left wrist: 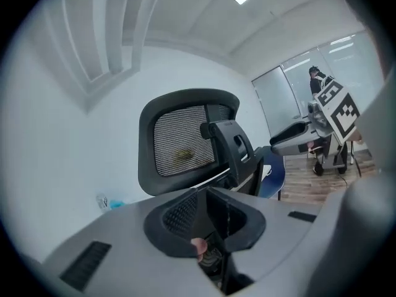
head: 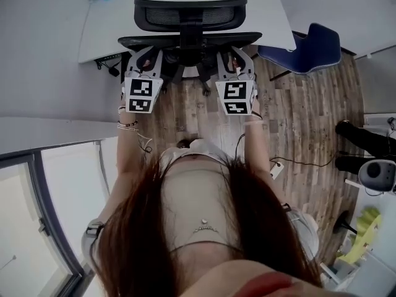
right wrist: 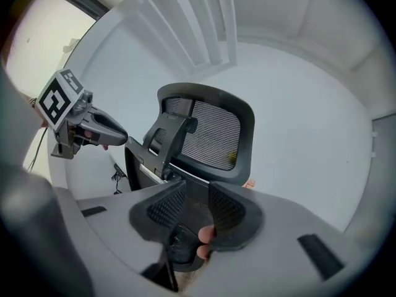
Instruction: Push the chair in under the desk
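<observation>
At 12 o'clock in the head view the white desk (head: 111, 23) spans the top, and the black mesh-backed chair (head: 189, 14) sits at its near edge, the seat seemingly part-way under. A blue chair (head: 315, 45) stands at 2 o'clock, close enough that a skewed shove might swing the seat toward it. The left gripper (head: 147, 59) at 11 o'clock and the right gripper (head: 234, 59) at 1 o'clock flank the chair's rear, both with jaws apart and holding nothing. Bare pads could slide off, or uneven pressure could spin the chair so its backrest jams on the desk edge.
</observation>
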### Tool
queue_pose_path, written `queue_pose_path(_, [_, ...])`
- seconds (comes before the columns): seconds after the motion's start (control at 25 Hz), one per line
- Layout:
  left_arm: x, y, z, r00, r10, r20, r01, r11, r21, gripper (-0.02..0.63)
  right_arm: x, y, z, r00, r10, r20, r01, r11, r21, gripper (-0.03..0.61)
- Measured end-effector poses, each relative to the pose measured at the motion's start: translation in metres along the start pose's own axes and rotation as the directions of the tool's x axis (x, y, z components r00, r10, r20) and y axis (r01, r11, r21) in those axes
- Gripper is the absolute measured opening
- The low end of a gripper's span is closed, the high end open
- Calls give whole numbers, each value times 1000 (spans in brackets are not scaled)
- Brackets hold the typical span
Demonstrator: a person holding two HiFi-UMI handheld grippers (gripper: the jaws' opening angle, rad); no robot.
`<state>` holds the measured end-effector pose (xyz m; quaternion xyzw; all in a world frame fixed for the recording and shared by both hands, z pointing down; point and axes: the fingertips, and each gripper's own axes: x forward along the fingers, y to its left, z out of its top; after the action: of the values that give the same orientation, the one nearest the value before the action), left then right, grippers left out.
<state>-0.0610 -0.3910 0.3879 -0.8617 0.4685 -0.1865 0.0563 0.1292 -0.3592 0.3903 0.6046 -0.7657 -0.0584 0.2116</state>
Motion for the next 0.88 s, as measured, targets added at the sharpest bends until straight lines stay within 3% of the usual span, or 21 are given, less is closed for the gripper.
queue_pose_path(0.28, [-40, -28, 2, 1000, 14, 20, -13, 999, -53, 8, -39, 12, 6, 999, -20, 48, 19, 999, 38, 74])
queue_pose_path(0.6, [-86, -48, 4, 999, 32, 24, -29, 993, -117, 5, -80, 26, 18, 995, -38, 93, 31, 997, 74, 42])
queue_pose_path(0.88, [-109, -63, 4, 1000, 14, 16, -12, 990, -140, 5, -104, 36, 10, 998, -50, 39, 47, 996, 82, 31])
